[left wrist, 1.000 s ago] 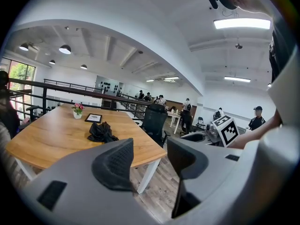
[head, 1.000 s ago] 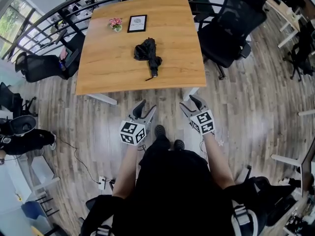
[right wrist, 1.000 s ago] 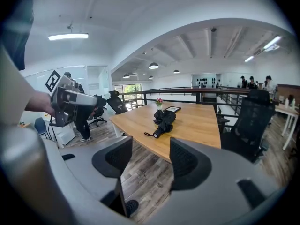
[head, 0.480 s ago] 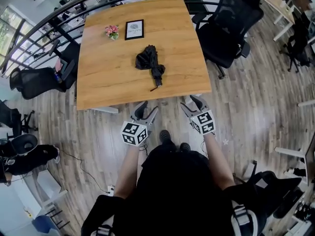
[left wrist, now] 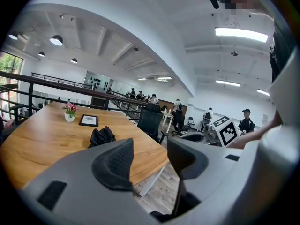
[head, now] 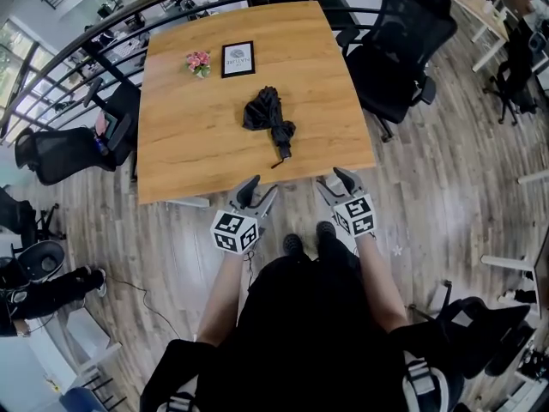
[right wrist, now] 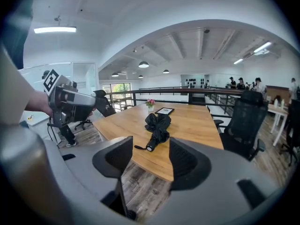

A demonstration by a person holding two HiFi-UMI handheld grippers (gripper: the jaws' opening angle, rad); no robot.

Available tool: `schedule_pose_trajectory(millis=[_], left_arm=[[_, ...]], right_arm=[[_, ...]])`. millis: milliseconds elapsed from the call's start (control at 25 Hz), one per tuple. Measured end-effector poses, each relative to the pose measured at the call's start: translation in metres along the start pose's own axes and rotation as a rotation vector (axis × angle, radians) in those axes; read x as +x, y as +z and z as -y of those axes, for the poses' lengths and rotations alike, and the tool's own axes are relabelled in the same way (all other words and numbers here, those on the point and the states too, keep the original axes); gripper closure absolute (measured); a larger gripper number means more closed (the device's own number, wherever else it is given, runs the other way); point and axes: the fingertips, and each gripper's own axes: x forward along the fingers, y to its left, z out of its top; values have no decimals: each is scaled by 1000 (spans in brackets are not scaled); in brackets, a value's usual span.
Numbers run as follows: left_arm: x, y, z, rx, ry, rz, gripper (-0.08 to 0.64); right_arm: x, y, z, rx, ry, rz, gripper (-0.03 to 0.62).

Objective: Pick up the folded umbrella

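A black folded umbrella lies on the wooden table, handle and wrist strap toward the near edge. It also shows in the right gripper view as the umbrella and small in the left gripper view as the umbrella. My left gripper hangs open just off the table's near edge, nothing between its jaws. My right gripper is open too, beside the near right corner, well short of the umbrella.
A framed card and a small pot of pink flowers stand at the table's far end. Black office chairs stand to the right and left. A dark railing runs behind the table. People stand in the distance.
The table and umbrella have drawn closer in the head view as the person walked forward. Both grippers now reach the table's near edge, still open.
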Motion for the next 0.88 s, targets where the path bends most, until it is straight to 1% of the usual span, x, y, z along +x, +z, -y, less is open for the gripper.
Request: schedule_pose_trajectory(millis=[280, 480, 640, 880], left_arm=[[-1, 4, -14, 3, 27, 7, 334], [6, 11, -36, 5, 72, 19, 334], [24, 19, -51, -1, 102, 20, 334], [61, 27, -77, -8, 156, -12, 334]], right_arm=[[14, 16, 7, -15, 3, 17, 334], [38, 22, 19, -29, 31, 24, 334], [57, 33, 33, -40, 60, 20, 334], [95, 47, 65, -62, 114, 7, 334]])
